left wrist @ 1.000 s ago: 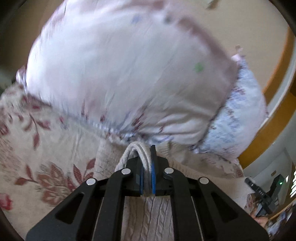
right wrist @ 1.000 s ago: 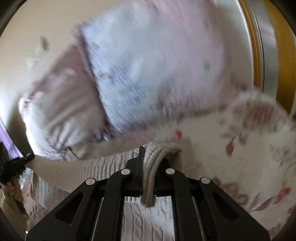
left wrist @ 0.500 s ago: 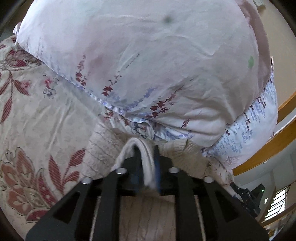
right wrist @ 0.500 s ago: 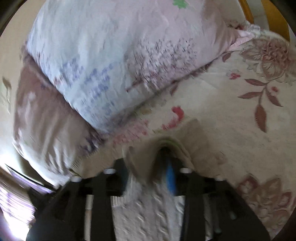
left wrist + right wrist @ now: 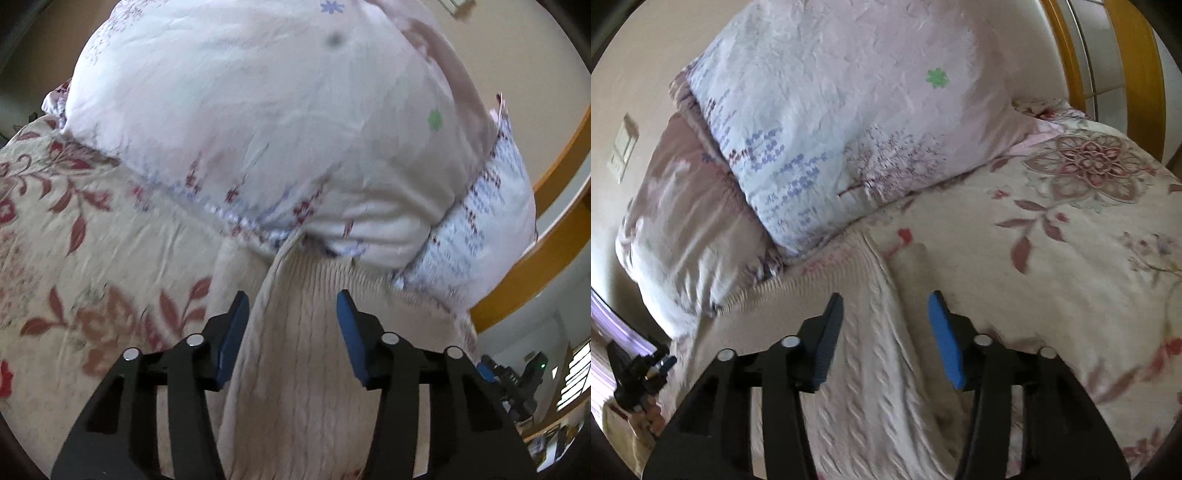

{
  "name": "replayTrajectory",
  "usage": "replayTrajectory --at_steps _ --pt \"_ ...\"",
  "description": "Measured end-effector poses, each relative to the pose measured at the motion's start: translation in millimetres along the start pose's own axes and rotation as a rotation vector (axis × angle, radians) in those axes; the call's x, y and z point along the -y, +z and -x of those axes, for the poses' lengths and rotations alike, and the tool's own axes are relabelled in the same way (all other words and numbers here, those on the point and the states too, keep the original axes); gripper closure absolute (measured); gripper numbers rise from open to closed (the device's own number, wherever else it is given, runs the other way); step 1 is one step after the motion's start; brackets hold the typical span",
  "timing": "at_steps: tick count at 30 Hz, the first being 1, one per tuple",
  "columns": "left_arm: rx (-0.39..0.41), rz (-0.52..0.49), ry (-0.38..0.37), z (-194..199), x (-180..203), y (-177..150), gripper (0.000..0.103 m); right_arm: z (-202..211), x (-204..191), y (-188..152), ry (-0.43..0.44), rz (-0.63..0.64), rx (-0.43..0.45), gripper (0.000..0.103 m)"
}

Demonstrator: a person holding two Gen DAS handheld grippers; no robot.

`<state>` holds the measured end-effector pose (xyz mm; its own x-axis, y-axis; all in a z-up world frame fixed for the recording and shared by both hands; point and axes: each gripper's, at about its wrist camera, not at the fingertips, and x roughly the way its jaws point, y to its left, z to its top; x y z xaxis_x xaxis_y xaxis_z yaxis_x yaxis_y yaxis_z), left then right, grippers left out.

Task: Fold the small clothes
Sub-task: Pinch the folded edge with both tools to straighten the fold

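Observation:
A cream cable-knit sweater (image 5: 295, 332) lies on the floral bedspread, its far edge against the pillows. In the left wrist view my left gripper (image 5: 291, 306) hovers over it with jaws opening; a raised ridge of knit runs between the blue pads (image 5: 349, 332) without being pressed. In the right wrist view the same sweater (image 5: 864, 332) lies flat, its right edge passing under my right gripper (image 5: 884, 308), which stands open, pads clear of the fabric. The other gripper shows at the far left (image 5: 639, 365).
Two large pillows (image 5: 277, 122) (image 5: 849, 122) lean at the bed's head just beyond the sweater. The floral bedspread (image 5: 1052, 266) spreads right in the right wrist view and left (image 5: 85, 251) in the left. A wooden bed frame (image 5: 546, 251) runs at the right.
Both grippers were shut on folds of the sweater's edge. They have let go, their jaws now stand apart, and the knit has dropped flat on the bed near the pillows.

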<state>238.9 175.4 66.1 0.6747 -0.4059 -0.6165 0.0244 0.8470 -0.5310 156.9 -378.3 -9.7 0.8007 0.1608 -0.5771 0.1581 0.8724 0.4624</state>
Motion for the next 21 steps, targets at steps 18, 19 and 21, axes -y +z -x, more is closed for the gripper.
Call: replayTrajectory --at_steps 18,19,21 --pt "-0.074 -0.096 0.091 -6.8 -5.4 -42.0 0.092 -12.4 -6.7 -37.2 -0.056 0.163 -0.102 0.091" --pt "-0.078 -0.095 0.088 -7.0 -5.6 -42.5 0.097 -11.3 -7.2 -37.2 -0.056 0.167 -0.096 0.091" --pt "-0.079 -0.087 0.079 -5.6 -6.5 -42.8 0.099 -8.6 -8.6 -37.2 -0.057 0.172 -0.083 0.092"
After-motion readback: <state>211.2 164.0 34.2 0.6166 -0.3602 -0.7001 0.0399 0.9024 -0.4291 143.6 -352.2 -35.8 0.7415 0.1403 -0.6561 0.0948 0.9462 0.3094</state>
